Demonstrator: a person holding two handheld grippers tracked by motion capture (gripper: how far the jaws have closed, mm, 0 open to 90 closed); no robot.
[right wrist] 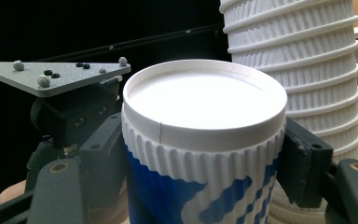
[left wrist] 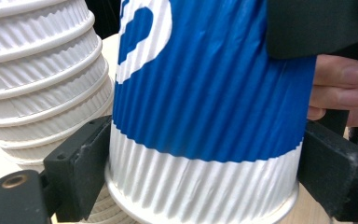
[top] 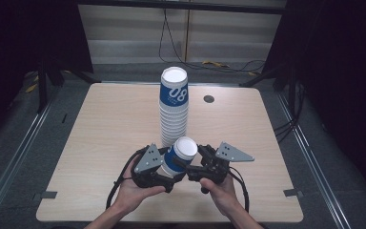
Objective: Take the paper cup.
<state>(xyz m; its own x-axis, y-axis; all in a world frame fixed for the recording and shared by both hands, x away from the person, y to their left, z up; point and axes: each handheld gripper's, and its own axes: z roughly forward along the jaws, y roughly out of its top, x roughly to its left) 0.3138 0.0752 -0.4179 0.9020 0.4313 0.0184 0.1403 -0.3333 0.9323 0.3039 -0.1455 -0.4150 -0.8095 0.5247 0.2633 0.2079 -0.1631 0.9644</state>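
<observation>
A tall stack of white ribbed paper cups (top: 174, 112), the top one blue with "08", stands mid-table. Just in front of it a single blue-and-white cup (top: 179, 155) is held upside down and tilted, its white base upward. My left gripper (top: 164, 164) is shut on its lower white band (left wrist: 205, 186); its jaws press both sides. My right gripper (top: 196, 161) is shut on the same cup (right wrist: 200, 107) just below the base rim. The stack (left wrist: 37, 79) sits close behind the held cup, and in the right gripper view the stack (right wrist: 303, 70) stands right beside it.
The light wooden table (top: 100, 138) has a round dark grommet (top: 208, 99) at the back right and tape marks (top: 47, 194) at its front corners. Cables (top: 228, 66) lie on the floor behind. Dark curtains flank both sides.
</observation>
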